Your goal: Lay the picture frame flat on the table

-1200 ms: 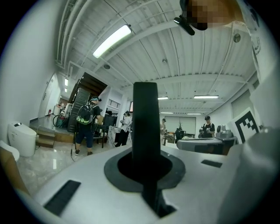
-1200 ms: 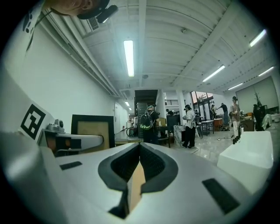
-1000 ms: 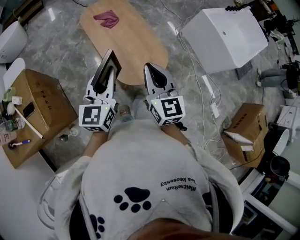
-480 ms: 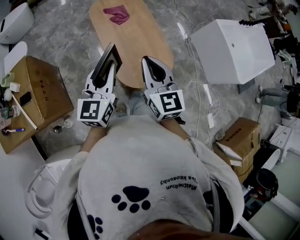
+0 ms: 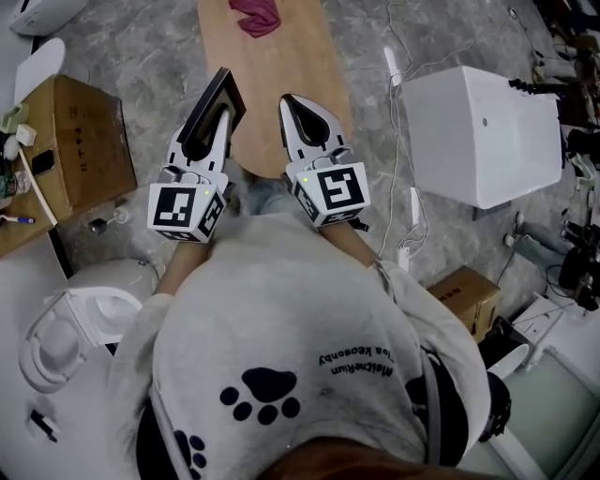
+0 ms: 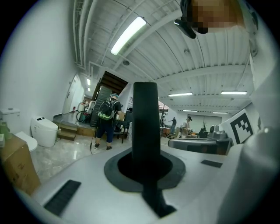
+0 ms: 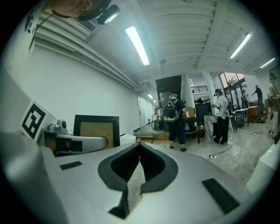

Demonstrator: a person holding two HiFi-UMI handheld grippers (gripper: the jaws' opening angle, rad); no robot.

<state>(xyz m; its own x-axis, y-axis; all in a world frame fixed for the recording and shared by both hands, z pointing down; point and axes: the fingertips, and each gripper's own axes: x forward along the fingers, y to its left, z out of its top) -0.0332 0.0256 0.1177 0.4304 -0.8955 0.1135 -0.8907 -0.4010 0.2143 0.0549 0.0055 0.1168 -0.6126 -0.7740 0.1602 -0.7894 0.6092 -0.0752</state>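
Observation:
My left gripper [image 5: 215,127] is shut on a black picture frame [image 5: 212,111], which stands on edge between its jaws. In the left gripper view the frame [image 6: 145,114] shows edge-on as a dark upright bar in the left gripper [image 6: 145,154]. From the right gripper view I see the frame's [image 7: 96,127] black border and tan inside, upright. My right gripper [image 5: 293,103] is shut with nothing in it, beside the left one. Both tips hang over the near end of the oval wooden table [image 5: 277,82]. A crumpled red cloth [image 5: 255,15] lies at the table's far end.
A cardboard box [image 5: 82,150] stands at the left, with a white round object [image 5: 64,323] on the floor below it. A large white box [image 5: 483,133] and loose cables [image 5: 401,178] are at the right. A smaller cardboard box [image 5: 466,294] sits lower right. People [image 7: 176,117] stand far off.
Both grippers have moved forward together and their tips now reach over the near end of the table. The frame stays upright in the left gripper.

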